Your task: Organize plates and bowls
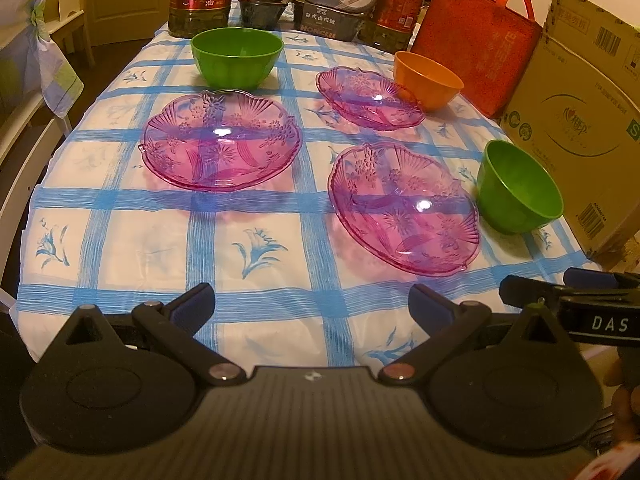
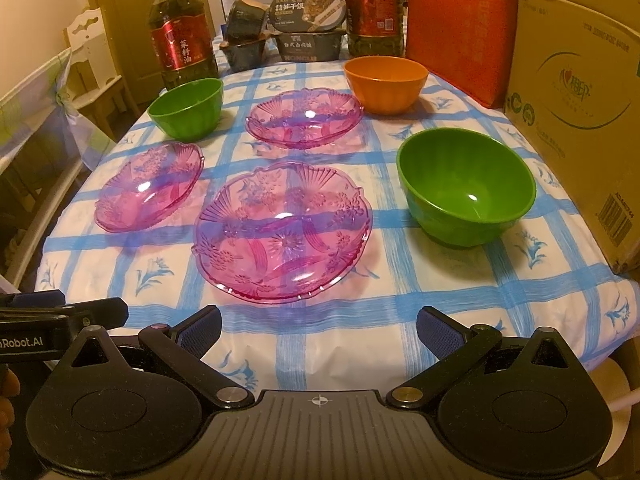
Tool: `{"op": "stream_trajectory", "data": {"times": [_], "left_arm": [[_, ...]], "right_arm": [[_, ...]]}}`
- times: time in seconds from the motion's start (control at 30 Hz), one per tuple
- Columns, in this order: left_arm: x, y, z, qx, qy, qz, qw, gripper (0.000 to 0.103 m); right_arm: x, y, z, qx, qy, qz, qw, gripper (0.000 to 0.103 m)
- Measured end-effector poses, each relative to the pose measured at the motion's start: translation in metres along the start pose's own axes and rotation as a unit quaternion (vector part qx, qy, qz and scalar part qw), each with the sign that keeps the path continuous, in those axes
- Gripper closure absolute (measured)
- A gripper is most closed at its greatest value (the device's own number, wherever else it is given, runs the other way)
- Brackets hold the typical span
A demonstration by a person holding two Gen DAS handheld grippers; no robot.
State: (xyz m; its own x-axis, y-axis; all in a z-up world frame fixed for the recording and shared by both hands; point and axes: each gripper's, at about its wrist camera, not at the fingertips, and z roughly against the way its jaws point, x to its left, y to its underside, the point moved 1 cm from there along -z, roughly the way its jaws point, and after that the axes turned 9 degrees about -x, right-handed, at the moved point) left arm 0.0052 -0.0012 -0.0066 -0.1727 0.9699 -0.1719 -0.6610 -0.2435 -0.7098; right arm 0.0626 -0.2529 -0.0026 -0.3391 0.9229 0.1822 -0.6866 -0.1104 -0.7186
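Your bench [image 2: 320, 344] carries a blue-checked cloth, with a cardboard box [image 2: 580, 112] along its right edge and a red bag [image 2: 460, 28] behind that. Three pink plates lie apart: the near plate [image 2: 284, 232], the left plate [image 1: 222, 142], the far plate [image 2: 304, 118]. A green bowl [image 2: 466, 188] sits just right of the near plate, another green bowl [image 1: 236, 56] and an orange bowl [image 2: 386, 84] farther back. Your left gripper [image 1: 312, 306] and right gripper [image 2: 318, 328] hover over the near edge, jaws spread wide, holding nothing.

Three see-through pink plates [image 2: 284, 234] [image 2: 149, 186] [image 2: 305, 118] sit apart on the checked cloth, all upright and empty. Two green bowls [image 2: 466, 186] [image 2: 186, 108] and an orange bowl [image 2: 386, 84] stand around them, none stacked.
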Motion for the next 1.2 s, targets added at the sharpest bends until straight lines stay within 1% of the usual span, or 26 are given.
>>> {"op": "stream_trajectory", "data": {"times": [1.2], "left_arm": [[-0.0045, -0.0048, -0.0003, 0.0, 0.002, 0.001, 1.0, 0.001]], "right_arm": [[-0.0015, -0.0049, 0.0022, -0.002, -0.001, -0.005, 1.0, 0.0]]}}
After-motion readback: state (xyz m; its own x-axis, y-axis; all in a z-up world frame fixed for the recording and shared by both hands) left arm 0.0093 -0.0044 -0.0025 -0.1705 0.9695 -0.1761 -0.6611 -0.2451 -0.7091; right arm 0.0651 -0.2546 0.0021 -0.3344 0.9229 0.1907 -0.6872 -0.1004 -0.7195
